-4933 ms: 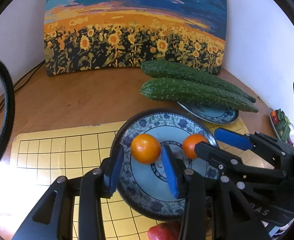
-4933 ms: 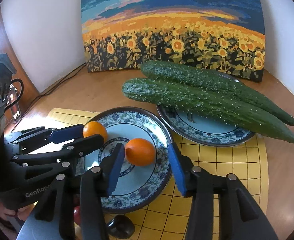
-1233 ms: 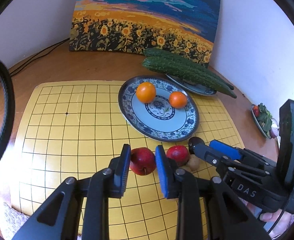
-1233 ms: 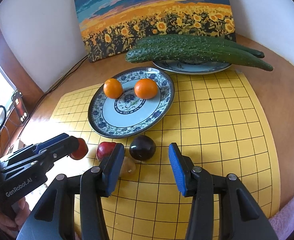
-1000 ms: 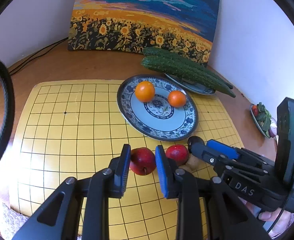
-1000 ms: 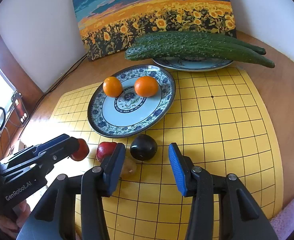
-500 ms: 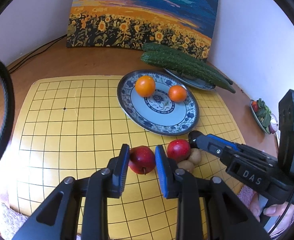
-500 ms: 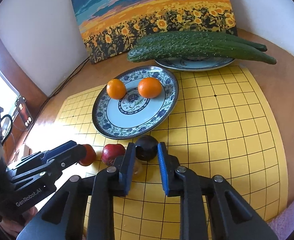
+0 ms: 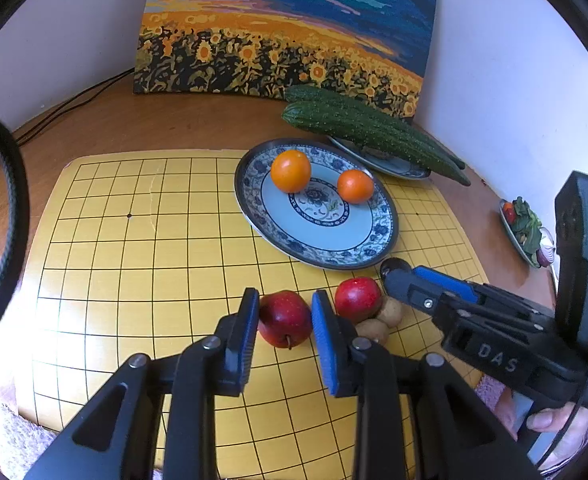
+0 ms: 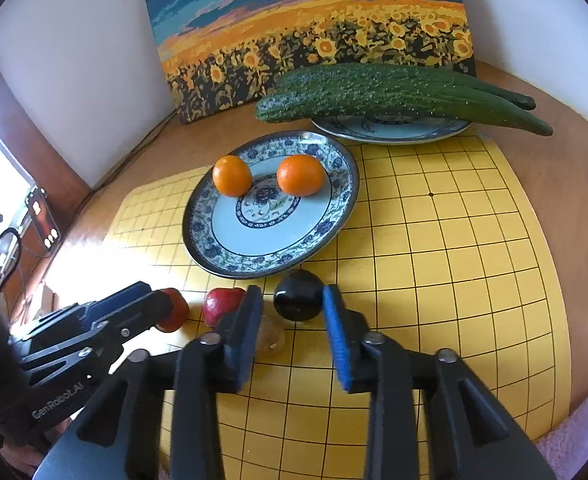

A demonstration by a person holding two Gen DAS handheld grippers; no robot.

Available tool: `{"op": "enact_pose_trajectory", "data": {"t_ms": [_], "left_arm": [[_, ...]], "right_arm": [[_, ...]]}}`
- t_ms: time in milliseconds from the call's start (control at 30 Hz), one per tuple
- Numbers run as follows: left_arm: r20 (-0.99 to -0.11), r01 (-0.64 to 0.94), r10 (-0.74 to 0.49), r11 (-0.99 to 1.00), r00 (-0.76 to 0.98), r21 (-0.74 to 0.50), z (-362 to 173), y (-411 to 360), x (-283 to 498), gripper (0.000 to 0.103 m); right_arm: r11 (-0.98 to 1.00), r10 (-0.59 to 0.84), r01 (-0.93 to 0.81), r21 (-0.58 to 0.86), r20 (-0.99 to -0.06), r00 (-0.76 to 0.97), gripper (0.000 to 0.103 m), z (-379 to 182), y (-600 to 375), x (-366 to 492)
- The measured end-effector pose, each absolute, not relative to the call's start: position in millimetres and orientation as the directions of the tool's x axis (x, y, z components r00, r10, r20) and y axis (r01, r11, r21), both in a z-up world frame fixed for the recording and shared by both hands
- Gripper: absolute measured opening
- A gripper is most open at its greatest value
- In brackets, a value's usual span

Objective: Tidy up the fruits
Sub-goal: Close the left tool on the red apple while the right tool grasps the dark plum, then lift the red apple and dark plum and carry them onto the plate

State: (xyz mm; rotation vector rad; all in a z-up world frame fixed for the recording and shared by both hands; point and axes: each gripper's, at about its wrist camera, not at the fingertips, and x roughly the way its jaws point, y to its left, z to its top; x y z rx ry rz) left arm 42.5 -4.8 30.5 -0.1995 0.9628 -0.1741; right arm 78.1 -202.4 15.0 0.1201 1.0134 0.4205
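Left hand-held gripper: closed on a red apple, which is pinched between the blue pads low over the yellow grid mat.
Right hand-held gripper: its jaws are opening; a dark plum is seen between the pads, with a small gap visible on the left side, so no grip is shown.
Near fruit: a second red apple is found just right of the held one, with two small brown fruits touching it on the near side.
Mat: it is spread on the brown tabletop and carries all the loose fruit.
Patterned plate: set just beyond the loose fruit; two oranges are held on its far half, apart from each other.
Second plate: placed behind the first, near the wall; two long cucumbers are laid across it, their ends overhanging the rim.
Painting: a sunflower picture is leaned against the white wall at the back.
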Motion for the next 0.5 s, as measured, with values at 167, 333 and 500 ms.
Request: {"op": "enact_pose_trajectory", "data": {"t_ms": [167, 333, 500], "left_arm": [[-0.800, 0.063, -0.230, 0.970, 0.554, -0.236, 30, -8, 43, 0.029], [-0.798, 0.060, -0.233, 0.969, 0.555, -0.241, 29, -6, 43, 0.030], [-0.795, 0.069, -0.253, 0.964, 0.552, -0.258, 30, -7, 43, 0.030]], "right_arm": [[0.915, 0.396, -0.263, 0.305, -0.799, 0.453, 0.036, 11, -207, 83], [0.912, 0.406, -0.258, 0.320, -0.798, 0.445, 0.036, 9, -208, 86], [0.904, 0.427, -0.247, 0.350, -0.786, 0.448, 0.029, 9, -214, 83]]}}
